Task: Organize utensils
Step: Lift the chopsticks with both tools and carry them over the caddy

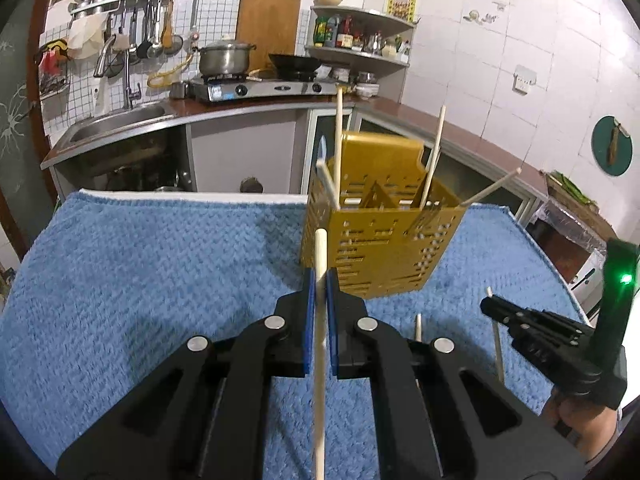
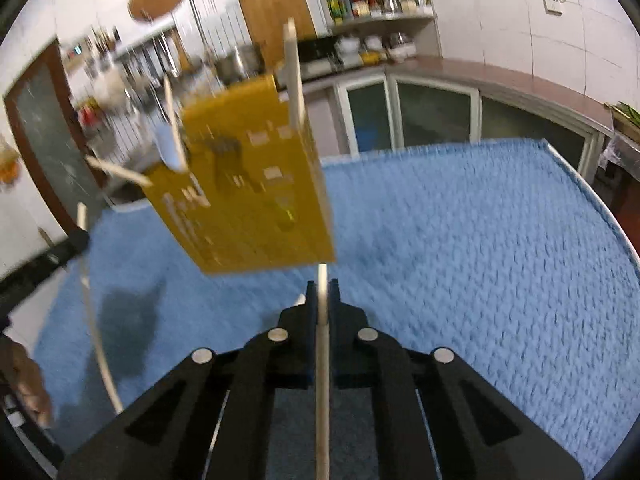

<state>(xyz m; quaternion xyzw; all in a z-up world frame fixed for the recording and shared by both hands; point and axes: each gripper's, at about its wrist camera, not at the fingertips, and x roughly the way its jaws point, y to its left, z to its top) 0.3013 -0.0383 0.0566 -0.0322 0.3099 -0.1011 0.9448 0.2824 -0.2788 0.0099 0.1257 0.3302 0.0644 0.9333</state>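
Observation:
A yellow slotted utensil holder [image 1: 376, 236] stands on the blue towel [image 1: 160, 272] with several pale chopsticks sticking out of it; it also shows in the right wrist view [image 2: 248, 188], blurred. My left gripper [image 1: 319, 280] is shut on a pale chopstick [image 1: 320, 340], its tip just short of the holder's near left side. My right gripper [image 2: 322, 288] is shut on another chopstick [image 2: 322, 360], just below the holder's front edge. The right gripper also shows at the right of the left wrist view [image 1: 486, 304], holding its chopstick [image 1: 496, 340].
The towel covers a table [image 2: 480, 240]. Behind are a kitchen counter [image 1: 460, 128] with a sink [image 1: 116, 124], a gas stove [image 1: 260, 88] with a pot and a wok, and a corner shelf [image 1: 360, 32] of bottles.

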